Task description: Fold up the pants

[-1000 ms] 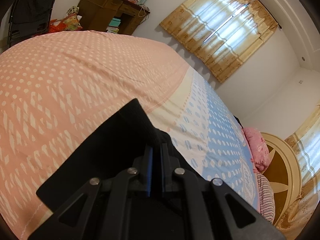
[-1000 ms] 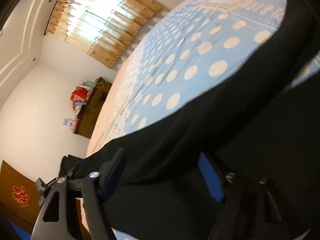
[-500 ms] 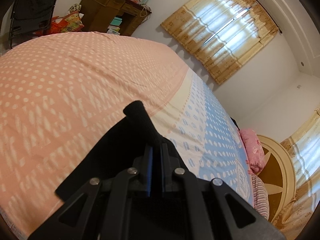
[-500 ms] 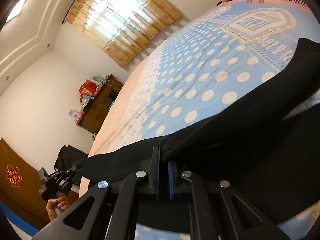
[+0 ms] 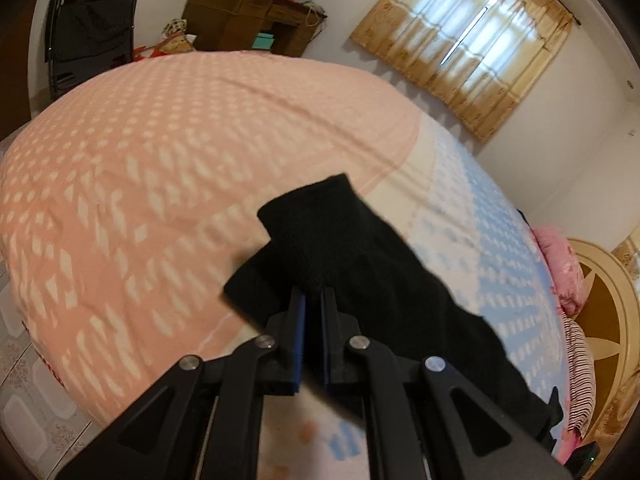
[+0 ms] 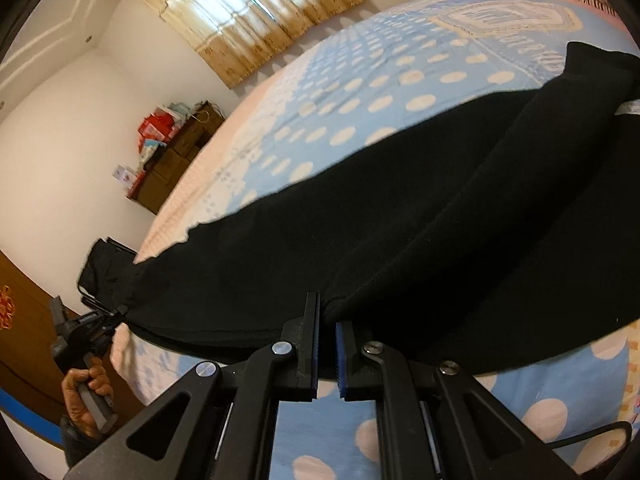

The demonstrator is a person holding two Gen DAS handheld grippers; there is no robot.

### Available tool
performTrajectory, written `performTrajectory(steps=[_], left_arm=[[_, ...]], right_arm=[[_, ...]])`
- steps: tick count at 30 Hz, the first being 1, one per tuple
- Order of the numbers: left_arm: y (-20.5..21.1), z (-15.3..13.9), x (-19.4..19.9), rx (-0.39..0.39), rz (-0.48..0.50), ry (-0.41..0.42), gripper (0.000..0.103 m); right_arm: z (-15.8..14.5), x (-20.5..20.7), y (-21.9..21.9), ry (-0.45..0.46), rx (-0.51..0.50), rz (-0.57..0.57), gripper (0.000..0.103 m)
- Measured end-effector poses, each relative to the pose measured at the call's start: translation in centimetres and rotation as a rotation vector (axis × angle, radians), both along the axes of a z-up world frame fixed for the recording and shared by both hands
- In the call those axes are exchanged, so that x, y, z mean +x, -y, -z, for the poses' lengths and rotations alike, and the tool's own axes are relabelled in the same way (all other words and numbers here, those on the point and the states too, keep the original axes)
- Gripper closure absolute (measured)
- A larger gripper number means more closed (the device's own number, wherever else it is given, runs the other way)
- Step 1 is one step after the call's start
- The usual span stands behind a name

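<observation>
Black pants (image 6: pixel 400 216) lie stretched across the bed, a long fold line running through the middle. My right gripper (image 6: pixel 327 312) is shut on the pants' near edge, cloth pinched between its blue pads. In the left wrist view my left gripper (image 5: pixel 314 294) is shut on a lifted end of the pants (image 5: pixel 360 264), which hangs above the pink part of the bedspread (image 5: pixel 140 152). At the far left of the right wrist view a hand holds the left gripper (image 6: pixel 120 314) at the pants' other end.
The bed (image 6: pixel 360 80) has a blue dotted half and a pink half. Pink pillows (image 5: pixel 560 264) and a headboard (image 5: pixel 600 308) lie at the right. A cluttered wooden desk (image 5: pixel 248 12), a dark chair (image 5: pixel 92 28) and a curtained window (image 5: pixel 468 32) stand by the walls.
The right gripper closed on the pants' edge and pulled back, stretching the cloth. The left gripper moved with its end lifted, so the pants now hang higher over the pink spread.
</observation>
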State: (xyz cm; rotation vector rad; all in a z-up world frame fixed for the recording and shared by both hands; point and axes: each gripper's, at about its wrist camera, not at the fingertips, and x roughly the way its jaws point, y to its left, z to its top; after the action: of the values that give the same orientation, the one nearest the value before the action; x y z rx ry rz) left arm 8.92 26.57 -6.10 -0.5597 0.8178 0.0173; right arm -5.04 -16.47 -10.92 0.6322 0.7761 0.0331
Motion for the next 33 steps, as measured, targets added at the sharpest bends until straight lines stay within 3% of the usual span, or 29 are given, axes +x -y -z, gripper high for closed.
performTrajectory(steps=[6,14,20,22,26,29,31,32,33], left_arm=[[0.7,-0.4,-1.0,0.02,0.011,0.017,0.096],[1.0,-2.2,-2.2,0.024,0.037,0.082,0.096],[0.5,-0.1,-2.1,0.048,0.0,-0.014,0.096],[0.3,0.6,-2.2,0.065,-0.002,-0.048,0.088],[-0.2,-0.2,-2.9,0.167,-0.038,-0.068,0.089],[-0.7,-1.8,-3.3,0.208,-0.063,-0.029,0.089],[0.0,-3.7,-3.2,0.253,-0.047,0.045,0.089],[0.6,-4.4,-2.9,0.281,-0.031,0.083,0.087],[1.2,-5.0,-2.5,0.299,-0.016,0.11,0.082]], right_arm=[[0.9,-0.8,0.3,-0.028,-0.015,0.013,0.096],[-0.4,-1.7,2.5,0.014,-0.044,0.095,0.097],[0.0,-2.3,3.9,-0.006,-0.033,0.131,0.097],[0.0,-2.4,3.8,-0.012,-0.046,0.121,0.097],[-0.8,-2.6,4.2,0.016,-0.016,0.122,0.096],[-2.7,-2.9,4.8,0.081,0.01,0.136,0.096],[-4.3,-2.4,4.6,0.146,-0.001,0.122,0.095],[-5.1,-1.9,4.3,0.174,-0.008,0.103,0.089],[-5.9,-0.9,3.7,0.201,-0.019,0.066,0.069]])
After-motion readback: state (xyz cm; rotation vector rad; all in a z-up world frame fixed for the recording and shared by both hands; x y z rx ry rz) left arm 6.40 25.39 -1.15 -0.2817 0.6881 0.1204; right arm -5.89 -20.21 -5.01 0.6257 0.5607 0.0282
